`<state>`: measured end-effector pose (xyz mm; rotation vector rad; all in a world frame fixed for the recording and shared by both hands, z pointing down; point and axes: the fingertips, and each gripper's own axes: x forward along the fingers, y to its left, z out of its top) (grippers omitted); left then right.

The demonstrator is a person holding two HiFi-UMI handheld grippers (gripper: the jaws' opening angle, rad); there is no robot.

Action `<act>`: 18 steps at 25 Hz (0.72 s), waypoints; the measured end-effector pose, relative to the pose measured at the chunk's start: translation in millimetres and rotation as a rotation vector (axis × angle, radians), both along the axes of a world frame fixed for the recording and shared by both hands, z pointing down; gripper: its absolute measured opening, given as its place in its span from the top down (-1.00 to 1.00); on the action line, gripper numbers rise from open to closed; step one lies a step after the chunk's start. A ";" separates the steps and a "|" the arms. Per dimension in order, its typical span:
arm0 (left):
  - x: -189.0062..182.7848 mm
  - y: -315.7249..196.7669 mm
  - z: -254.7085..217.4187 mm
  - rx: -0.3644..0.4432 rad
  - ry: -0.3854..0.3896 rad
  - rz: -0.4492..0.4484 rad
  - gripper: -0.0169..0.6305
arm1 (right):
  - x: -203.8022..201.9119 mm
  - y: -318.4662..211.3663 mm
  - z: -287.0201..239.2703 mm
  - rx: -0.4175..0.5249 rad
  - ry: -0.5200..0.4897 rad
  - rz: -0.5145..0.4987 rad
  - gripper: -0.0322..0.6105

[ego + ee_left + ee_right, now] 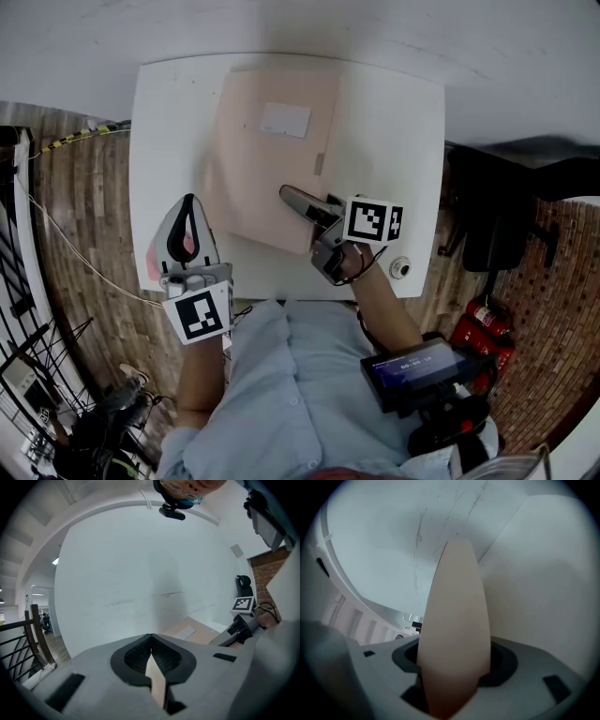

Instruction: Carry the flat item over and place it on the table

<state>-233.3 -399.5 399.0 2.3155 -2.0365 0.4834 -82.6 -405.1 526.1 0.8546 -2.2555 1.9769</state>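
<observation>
The flat item is a beige cardboard sheet (272,169) with a white label (285,119), spread over the white table (394,141). My right gripper (292,199) is shut on the sheet's near edge. In the right gripper view the sheet (457,611) runs edge-on between the jaws. My left gripper (190,202) hovers at the table's near left, just left of the sheet, and its jaw tips (151,639) meet. A thin beige sliver (158,681) sits between the jaws; what it is I cannot tell. In the left gripper view the sheet (190,631) lies off to the right.
A small round object (400,268) sits near the table's front right corner. A black chair (497,216) and a red fire extinguisher (483,333) stand to the right. A pink patch (153,264) shows under the left gripper. The wall lies beyond the table.
</observation>
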 end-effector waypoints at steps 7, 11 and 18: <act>-2.1 -3.7 -2.3 -0.009 0.003 -0.001 0.92 | 2.1 -1.4 10.2 -0.028 -0.044 -0.005 -0.03; 2.2 -6.9 -2.8 -0.011 0.001 0.005 0.92 | 7.6 -3.2 21.0 -0.066 -0.108 -0.002 -0.04; 9.0 -9.9 -1.0 -0.018 -0.010 0.019 0.92 | 13.7 -6.0 33.8 -0.067 -0.118 0.005 -0.07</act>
